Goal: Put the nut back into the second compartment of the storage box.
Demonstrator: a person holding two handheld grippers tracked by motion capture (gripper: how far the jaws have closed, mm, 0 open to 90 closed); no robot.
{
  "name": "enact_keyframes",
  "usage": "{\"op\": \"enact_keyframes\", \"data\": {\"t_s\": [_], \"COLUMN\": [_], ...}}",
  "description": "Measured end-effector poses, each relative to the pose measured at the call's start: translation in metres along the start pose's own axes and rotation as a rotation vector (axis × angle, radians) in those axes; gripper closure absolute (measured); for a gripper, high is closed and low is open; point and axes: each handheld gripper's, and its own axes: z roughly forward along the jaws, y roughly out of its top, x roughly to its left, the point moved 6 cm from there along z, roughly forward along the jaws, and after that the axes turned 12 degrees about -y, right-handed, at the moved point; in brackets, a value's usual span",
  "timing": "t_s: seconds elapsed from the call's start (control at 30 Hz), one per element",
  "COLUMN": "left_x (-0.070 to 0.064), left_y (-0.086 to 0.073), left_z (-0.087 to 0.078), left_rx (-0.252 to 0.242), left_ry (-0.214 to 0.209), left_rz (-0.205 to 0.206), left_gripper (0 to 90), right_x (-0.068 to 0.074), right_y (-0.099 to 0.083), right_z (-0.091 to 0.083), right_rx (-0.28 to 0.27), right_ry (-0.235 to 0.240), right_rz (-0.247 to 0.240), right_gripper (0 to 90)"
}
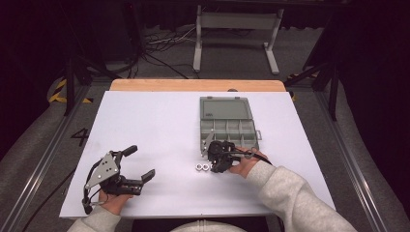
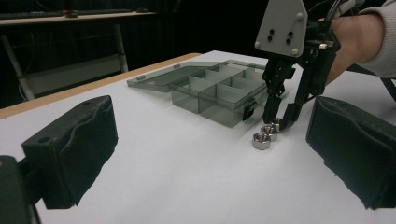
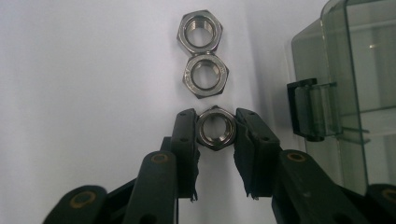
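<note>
Silver nuts, smoky grey box, white table, black tool

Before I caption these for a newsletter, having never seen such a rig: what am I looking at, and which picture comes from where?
A person sits at a white table holding a hand-held two-jaw tool in each hand. One picture looks down from above; the other two come from cameras riding on each tool. On the table lie an open smoky-grey plastic compartment box and three shiny steel hex nuts. The right tool has its jaws against the nearest nut, on both sides. The left tool rests open, holding nothing.
</note>
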Motion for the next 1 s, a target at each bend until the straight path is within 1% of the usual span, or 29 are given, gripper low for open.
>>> {"op": "enact_keyframes", "data": {"t_s": [0.03,0.1,0.2,0.23,0.37,0.4,0.43,0.47,0.53,0.63,0.7,0.73,0.77,0.83,1.0], "left_x": [0.000,0.000,0.000,0.000,0.000,0.000,0.000,0.000,0.000,0.000,0.000,0.000,0.000,0.001,0.001], "left_y": [0.000,-0.001,-0.001,-0.001,-0.001,-0.001,-0.001,-0.001,-0.001,-0.001,-0.001,-0.001,-0.001,-0.001,-0.001], "left_z": [0.000,0.001,0.001,0.001,0.002,0.002,0.002,0.002,0.001,0.001,0.001,0.001,0.001,0.001,0.001], "left_rx": [0.000,0.003,0.005,0.005,0.007,0.007,0.006,0.006,0.007,0.007,0.007,0.007,0.007,0.007,0.008], "left_ry": [0.001,0.000,-0.001,-0.001,-0.001,-0.001,-0.002,-0.002,-0.001,-0.002,-0.002,-0.001,-0.001,-0.002,-0.002], "left_rz": [-0.002,-0.003,-0.003,-0.003,-0.004,-0.004,-0.007,-0.006,-0.005,-0.004,-0.006,-0.006,-0.006,-0.006,-0.007], "left_gripper": [2.7,2.7,2.7,2.7,2.7,2.7,2.7,2.7,2.7,2.7,2.7,2.7,2.7,2.8,2.8], "right_x": [0.000,-0.001,-0.003,-0.003,-0.010,-0.010,-0.012,-0.015,-0.020,-0.028,-0.034,-0.036,-0.040,-0.045,-0.060], "right_y": [0.000,0.000,0.000,0.000,0.002,0.002,0.002,0.003,0.004,0.006,0.007,0.007,0.007,0.008,0.011], "right_z": [-0.002,-0.011,-0.021,-0.021,-0.037,-0.037,-0.039,-0.042,-0.047,-0.052,-0.055,-0.056,-0.057,-0.060,-0.065], "right_rx": [-0.009,-0.028,-0.041,-0.041,-0.072,-0.072,-0.075,-0.086,-0.097,-0.099,-0.107,-0.109,-0.108,-0.110,-0.116], "right_ry": [-0.004,-0.010,-0.020,-0.020,-0.031,-0.031,-0.033,-0.044,-0.046,-0.064,-0.066,-0.074,-0.078,-0.087,-0.110], "right_rz": [-0.004,0.002,0.013,0.013,0.019,0.019,0.029,0.029,0.040,0.043,0.056,0.064,0.059,0.076,0.086], "right_gripper": [70.0,69.9,69.9,69.9,69.8,69.8,69.8,69.8,69.8,69.8,69.8,69.8,69.8,69.8,69.8]}}
